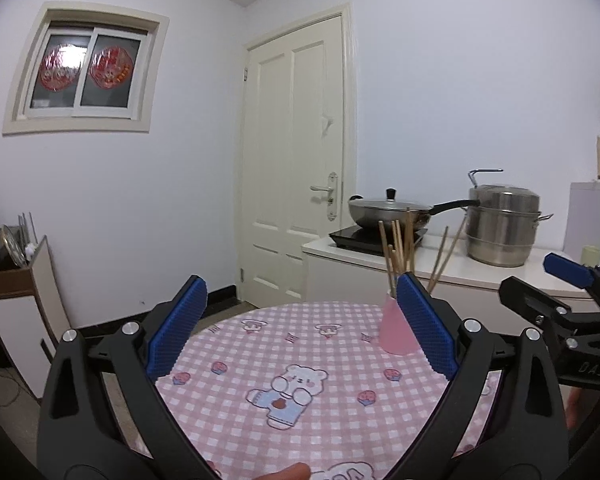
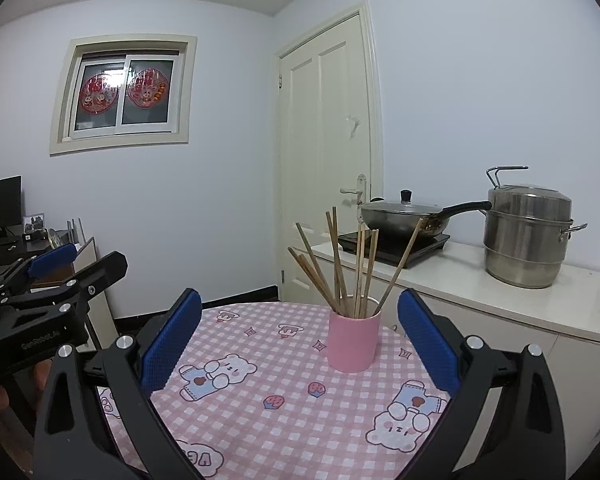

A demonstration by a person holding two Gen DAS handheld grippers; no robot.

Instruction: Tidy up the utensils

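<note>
A pink cup (image 2: 354, 340) stands upright near the far edge of the round table (image 2: 260, 420) with its pink checked cloth. Several wooden chopsticks (image 2: 340, 268) stand fanned out in it. In the left wrist view the cup (image 1: 394, 330) is partly hidden behind my left gripper's right finger, with chopsticks (image 1: 398, 246) above it. My left gripper (image 1: 300, 324) is open and empty above the table, left of the cup. My right gripper (image 2: 300, 336) is open and empty, facing the cup from a short way back. Each gripper shows at the other view's edge.
A white counter (image 2: 480, 292) stands behind the table with an induction hob, a lidded wok (image 2: 404, 218) and a steel steamer pot (image 2: 526, 236). A cream door (image 2: 328, 152) is beyond. A desk with a monitor (image 2: 0, 204) is at the left.
</note>
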